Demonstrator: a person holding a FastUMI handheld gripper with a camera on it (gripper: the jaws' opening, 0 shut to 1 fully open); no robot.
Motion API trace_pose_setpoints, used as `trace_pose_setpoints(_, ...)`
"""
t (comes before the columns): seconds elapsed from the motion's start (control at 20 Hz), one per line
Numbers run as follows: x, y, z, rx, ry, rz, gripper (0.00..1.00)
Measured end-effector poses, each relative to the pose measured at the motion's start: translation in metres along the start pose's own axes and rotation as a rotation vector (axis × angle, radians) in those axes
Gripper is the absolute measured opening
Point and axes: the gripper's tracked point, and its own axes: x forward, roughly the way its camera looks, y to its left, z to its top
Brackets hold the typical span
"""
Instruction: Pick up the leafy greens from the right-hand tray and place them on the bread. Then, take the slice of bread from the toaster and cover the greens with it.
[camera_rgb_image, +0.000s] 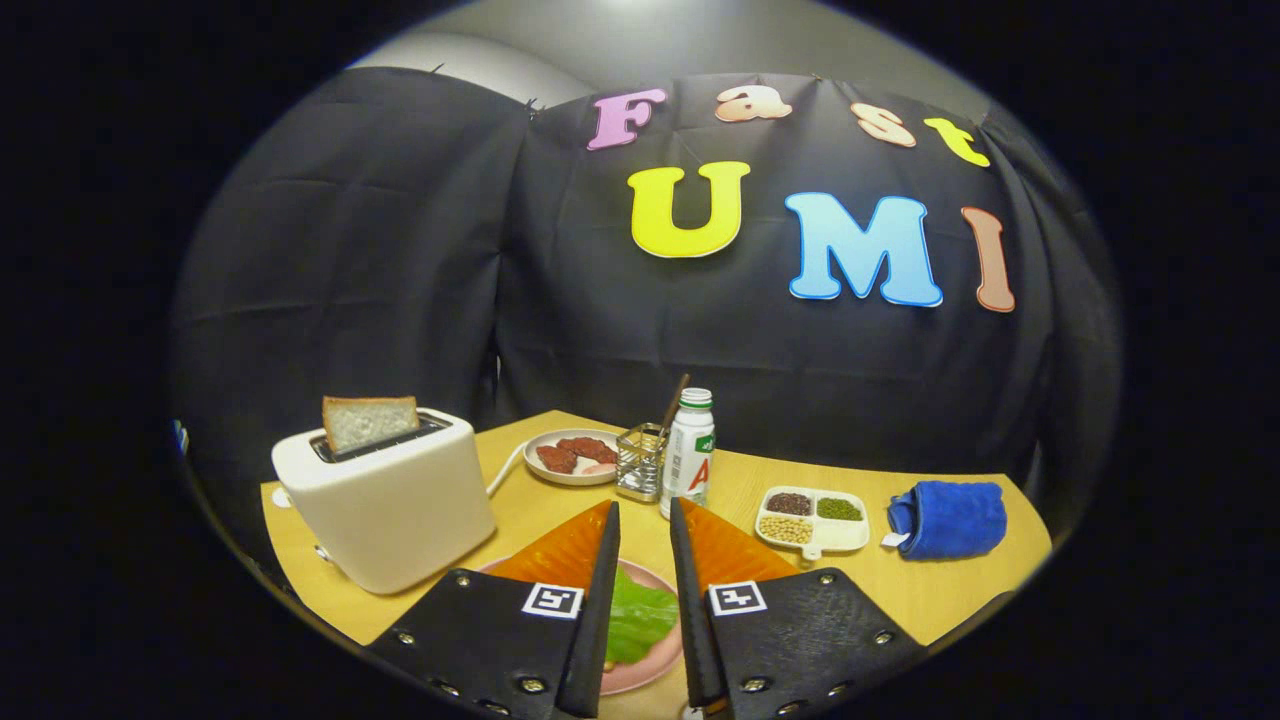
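Leafy greens (638, 618) lay nearest the camera, showing in the gap between the two fingers of the tool (643, 512), on a pink plate (655, 668) just beneath them. The fingers stood apart with nothing pressed between them, so the tool was released, its tips hanging above the far rim of the plate. Whether bread lay under the greens could not be told; the fingers hid most of the plate.

A slice of bread (369, 421) stood upright in the slot of the white toaster (385, 500), at the left of the desk (950, 590), near the plate. Beyond the fingertips stood a white bottle (690, 455) and a small wire holder (640, 462), with a plate of red meat (577, 456) behind them. Further right were a divided dish of beans (812, 520) and a folded blue cloth (950, 518).

The scene fitted two stages: the greens waiting on their tray to be lifted, or the greens already laid on bread and the tool drawing off toward the toaster. If the greens were to be taken, the tool would do well to come down straight, close on the thick middle of the leaf and lift slowly. If the toast came next, the fingers should grip its upper half across the flat faces and draw it straight up out of the slot.
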Motion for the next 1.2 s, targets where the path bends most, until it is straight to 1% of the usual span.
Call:
trace_pose_setpoints(0.05,-0.003,0.006,0.003,0.017,-0.004,-0.002,0.32)
trace_pose_setpoints(0.15,-0.010,0.016,0.009,0.020,-0.020,-0.039,0.31)
trace_pose_setpoints(0.2,-0.013,0.026,0.011,0.029,-0.028,-0.044,0.32)
trace_pose_setpoints(0.35,-0.020,0.068,0.017,0.053,-0.031,-0.009,0.32)
trace_pose_setpoints(0.6,-0.025,0.133,0.030,0.036,-0.049,0.066,0.32)
trace_pose_setpoints(0.85,-0.012,0.193,0.024,0.039,-0.016,0.133,0.31)
trace_pose_setpoints(0.95,-0.005,0.206,0.024,0.033,-0.012,0.116,0.32)
trace_pose_setpoints(1.1,0.006,0.241,0.019,0.058,0.015,0.136,0.31)
trace_pose_setpoints(1.2,0.014,0.251,0.015,0.066,0.027,0.111,0.32)
